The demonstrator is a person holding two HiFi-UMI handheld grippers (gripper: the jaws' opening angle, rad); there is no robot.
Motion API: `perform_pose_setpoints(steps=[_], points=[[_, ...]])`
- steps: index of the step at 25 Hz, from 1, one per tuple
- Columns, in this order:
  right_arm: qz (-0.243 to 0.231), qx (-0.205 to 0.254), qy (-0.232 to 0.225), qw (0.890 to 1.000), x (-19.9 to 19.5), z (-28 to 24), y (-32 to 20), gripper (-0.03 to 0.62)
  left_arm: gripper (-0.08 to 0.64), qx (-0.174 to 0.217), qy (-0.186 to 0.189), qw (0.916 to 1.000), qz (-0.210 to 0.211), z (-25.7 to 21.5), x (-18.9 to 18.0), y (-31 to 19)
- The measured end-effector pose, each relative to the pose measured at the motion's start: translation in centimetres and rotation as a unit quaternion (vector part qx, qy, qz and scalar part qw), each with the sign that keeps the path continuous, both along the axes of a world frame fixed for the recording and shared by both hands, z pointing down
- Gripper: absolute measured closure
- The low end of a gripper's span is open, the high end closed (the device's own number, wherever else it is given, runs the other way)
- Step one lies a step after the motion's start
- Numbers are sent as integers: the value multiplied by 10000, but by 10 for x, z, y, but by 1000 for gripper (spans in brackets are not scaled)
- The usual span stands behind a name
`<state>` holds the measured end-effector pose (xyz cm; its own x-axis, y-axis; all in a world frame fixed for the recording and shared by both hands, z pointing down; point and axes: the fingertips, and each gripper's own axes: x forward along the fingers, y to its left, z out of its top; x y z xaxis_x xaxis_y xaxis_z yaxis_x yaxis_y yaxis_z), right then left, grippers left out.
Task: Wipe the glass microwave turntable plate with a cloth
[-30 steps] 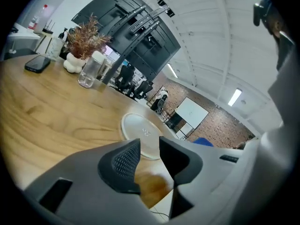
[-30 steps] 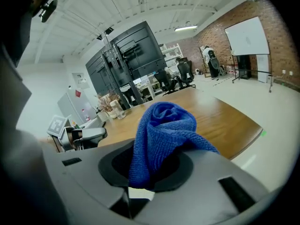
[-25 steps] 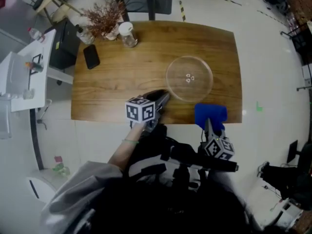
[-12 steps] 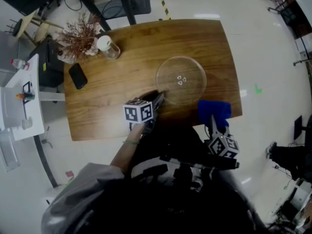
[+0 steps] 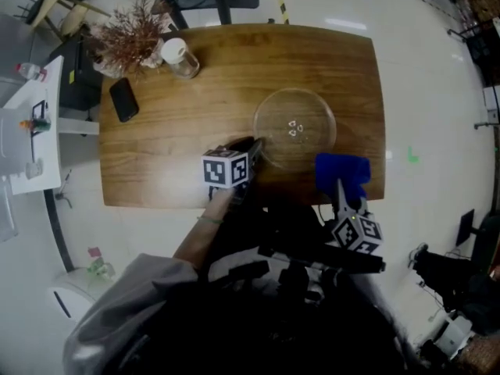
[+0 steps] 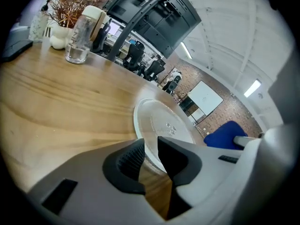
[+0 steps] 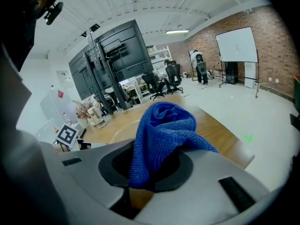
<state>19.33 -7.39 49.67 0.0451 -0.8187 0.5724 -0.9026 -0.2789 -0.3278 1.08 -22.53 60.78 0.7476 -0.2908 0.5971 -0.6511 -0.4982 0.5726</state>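
At the far left corner of the table [image 5: 344, 69] a pale pot holds dried twigs [image 5: 129, 41], and just beside it stands a clear jar [image 5: 181, 57] with its lid on; what is in the jar I cannot tell. A dark phone [image 5: 123, 100] lies flat near the left edge. The glass plate [image 5: 294, 127] lies flat on the right half of the table, closer to the near edge than the far one, with three small nubs at its middle.

Bare wood runs from the plate's left rim to the phone and along the whole far edge. Only a narrow strip separates the plate from the near edge.

The left gripper [image 6: 150, 143] reaches in over the near edge. Its jaws stand slightly apart and have just been closing, with the plate's near left rim between them; the pads do not visibly press on it. The right gripper [image 7: 152, 168] pinches a bunched blue cloth [image 7: 164, 125], held above the near edge toward the right corner, close to the plate but apart from it.

Compared with a second ago, the left jaws are narrower and the cloth is clamped as before.
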Motion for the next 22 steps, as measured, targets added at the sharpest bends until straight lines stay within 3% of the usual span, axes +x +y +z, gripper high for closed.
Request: perform_pose_setpoints(steps=[3,9,14,18,22], points=[[-477,-37,26,9988,5,0,-32,512,548,47,-228,9996,-137,5,-2,0],[-1619,191,391,9858,-10,-3,-135,512,566,124,-435,9987,-235,10,-2,-4],[-2205,446,453,9733,-38,-3,-209,512,566,217,-717,9967,-321,15,-3,-3],[-2548,244,547,9651,-60,18,-233,512,566,276,-798,9958,-342,17,-1,-2],[-2805,-213,426,9587,-80,47,-222,512,566,192,-764,9964,-323,16,-3,-4]])
